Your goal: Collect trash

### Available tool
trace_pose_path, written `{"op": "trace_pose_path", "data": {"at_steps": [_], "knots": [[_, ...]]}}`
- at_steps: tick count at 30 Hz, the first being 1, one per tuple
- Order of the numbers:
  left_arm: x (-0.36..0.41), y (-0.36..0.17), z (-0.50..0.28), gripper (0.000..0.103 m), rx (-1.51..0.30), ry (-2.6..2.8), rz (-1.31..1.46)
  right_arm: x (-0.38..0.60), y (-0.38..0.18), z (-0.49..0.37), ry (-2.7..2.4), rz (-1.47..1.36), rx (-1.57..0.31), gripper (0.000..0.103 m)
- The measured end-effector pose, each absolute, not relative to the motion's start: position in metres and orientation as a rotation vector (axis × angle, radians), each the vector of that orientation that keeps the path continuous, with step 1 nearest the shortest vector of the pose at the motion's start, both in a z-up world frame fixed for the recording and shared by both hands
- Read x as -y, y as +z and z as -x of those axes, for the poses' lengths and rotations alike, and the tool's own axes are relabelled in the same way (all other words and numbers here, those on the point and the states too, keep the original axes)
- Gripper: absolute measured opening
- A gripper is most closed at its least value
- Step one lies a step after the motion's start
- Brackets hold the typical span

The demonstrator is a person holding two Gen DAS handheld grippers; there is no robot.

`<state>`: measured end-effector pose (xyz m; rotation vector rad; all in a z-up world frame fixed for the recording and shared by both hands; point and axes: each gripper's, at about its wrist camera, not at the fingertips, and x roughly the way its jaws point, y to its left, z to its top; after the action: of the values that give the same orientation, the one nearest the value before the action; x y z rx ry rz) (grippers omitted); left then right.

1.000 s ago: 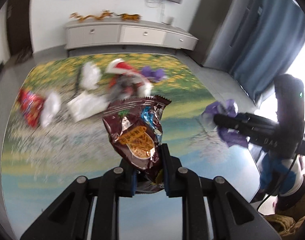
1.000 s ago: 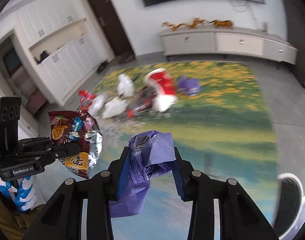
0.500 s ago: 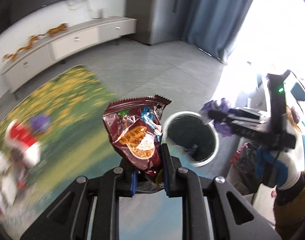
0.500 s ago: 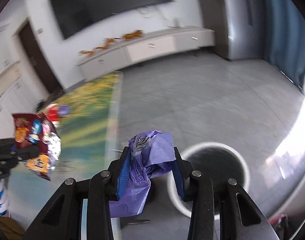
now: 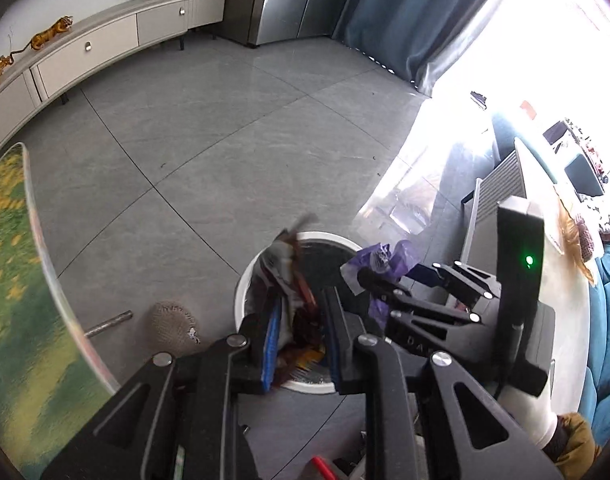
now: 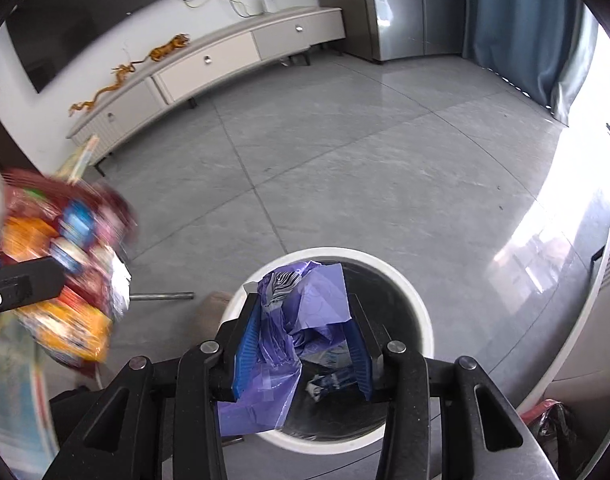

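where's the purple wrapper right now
In the right wrist view, the purple wrapper sits between the right gripper fingers, directly above the white bin.

purple wrapper [image 6: 305, 312], white bin [image 6: 419, 312], maroon-orange snack bag [image 6: 61, 264]

One white bin [image 6: 419, 312], two wrappers: one purple [image 6: 305, 300], one seemingly brown [image 5: 295, 280], and two claws [image 5: 299, 336] [image 6: 303, 344]

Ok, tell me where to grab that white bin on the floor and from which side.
Take the white bin by its rim, from straight above, with one finger inside the open mouth and one outside. It stands upright, round and smooth-walled, with no handle showing, so the thin rim is probably the only edge two fingers can pinch. The far side looks freest.
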<state>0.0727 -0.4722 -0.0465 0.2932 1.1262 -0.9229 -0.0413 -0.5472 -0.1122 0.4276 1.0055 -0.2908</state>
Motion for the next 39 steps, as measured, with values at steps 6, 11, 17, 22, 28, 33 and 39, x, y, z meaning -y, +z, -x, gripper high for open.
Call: {"op": "trace_pose_path", "data": {"at_steps": [6,11,17,22,28,33,39], "knots": [[0.478,-0.049,-0.075,0.037,-1.158,-0.985,-0.203,0.559,-0.115,0.056,-0.353,-0.434,-1.009,0.05],[0.462,-0.035,-0.067,0.037,-1.11,-1.013,-0.211,0.562,-0.111,0.068,-0.376,-0.446,-0.996,0.052],[0.416,-0.009,-0.075,0.037,-1.048,-0.984,-0.174,0.555,-0.1,0.078,-0.383,-0.449,-0.968,0.056],[0.37,0.014,-0.081,0.037,-0.975,-0.929,-0.167,0.546,-0.087,0.081,-0.369,-0.443,-0.942,0.056],[0.321,0.016,-0.078,0.037,-0.954,-0.87,-0.162,0.539,-0.086,0.075,-0.329,-0.467,-0.926,0.056],[0.288,0.008,-0.073,0.037,-0.953,-0.826,-0.134,0.533,-0.101,0.054,-0.255,-0.485,-0.942,0.056],[0.254,0.002,-0.078,0.037,-0.945,-0.747,-0.086,0.521,-0.148,-0.01,-0.087,-0.569,-0.981,0.056]]}}
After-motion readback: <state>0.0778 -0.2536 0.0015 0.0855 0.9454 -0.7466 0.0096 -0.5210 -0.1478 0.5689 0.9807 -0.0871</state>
